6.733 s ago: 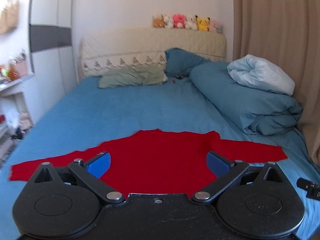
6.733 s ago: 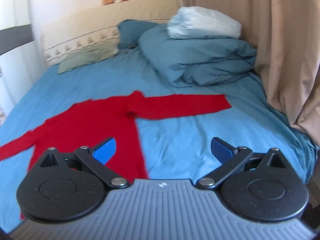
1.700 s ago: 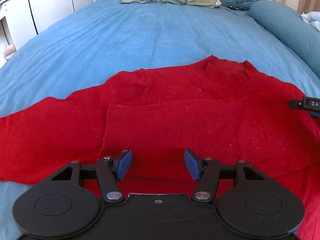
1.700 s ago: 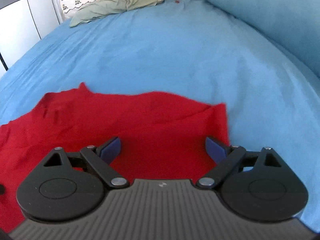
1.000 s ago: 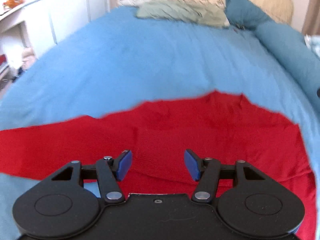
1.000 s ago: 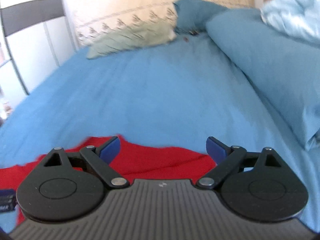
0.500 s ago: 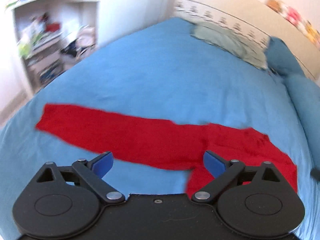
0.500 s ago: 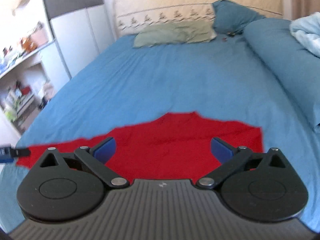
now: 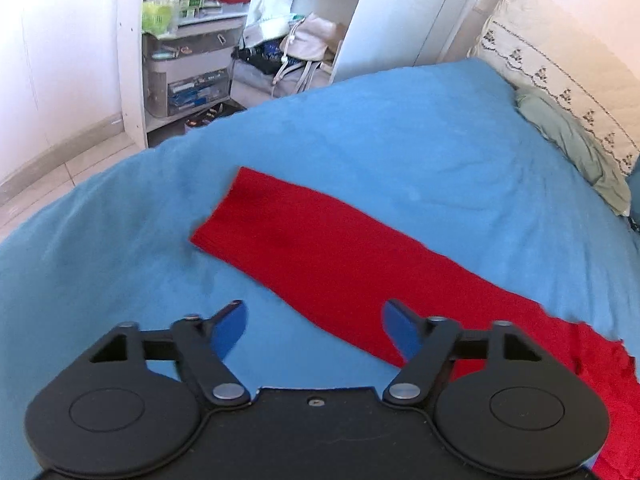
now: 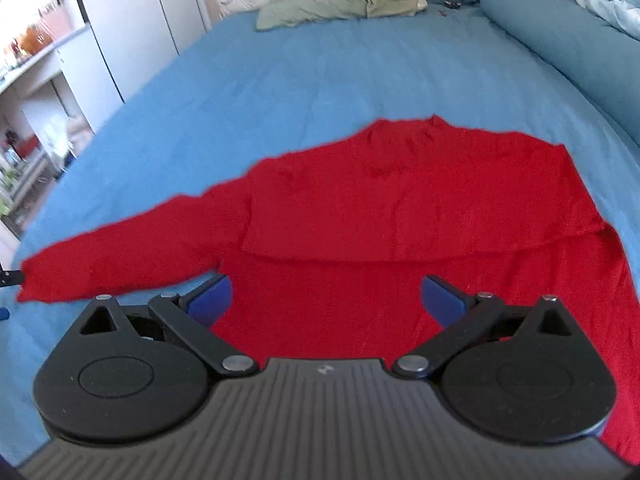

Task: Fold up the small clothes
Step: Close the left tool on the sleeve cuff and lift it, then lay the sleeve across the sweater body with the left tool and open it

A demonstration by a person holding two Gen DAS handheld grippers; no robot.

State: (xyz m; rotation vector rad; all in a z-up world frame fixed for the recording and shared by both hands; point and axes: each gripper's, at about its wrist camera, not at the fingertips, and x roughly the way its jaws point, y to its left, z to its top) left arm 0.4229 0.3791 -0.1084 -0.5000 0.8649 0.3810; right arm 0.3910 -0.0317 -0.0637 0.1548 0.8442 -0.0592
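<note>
A red long-sleeved sweater (image 10: 400,216) lies flat on the blue bed sheet (image 10: 320,72). Its right sleeve is folded across the chest. Its left sleeve (image 9: 320,248) stretches out flat toward the bed's left edge. My left gripper (image 9: 314,326) is open and empty, hovering over the near side of that sleeve. My right gripper (image 10: 326,298) is open and empty, above the sweater's lower body. A bit of the left gripper (image 10: 10,278) shows by the cuff in the right wrist view.
White shelves with clutter and bags (image 9: 256,40) stand beyond the bed's left edge. A green pillow (image 10: 340,8) and headboard are at the far end. A rolled blue duvet (image 10: 568,40) lies along the right side.
Both grippers let go of the folded right sleeve and lifted away. My left gripper swung left to the outstretched left sleeve and opened wider. My right gripper drew back over the sweater's body.
</note>
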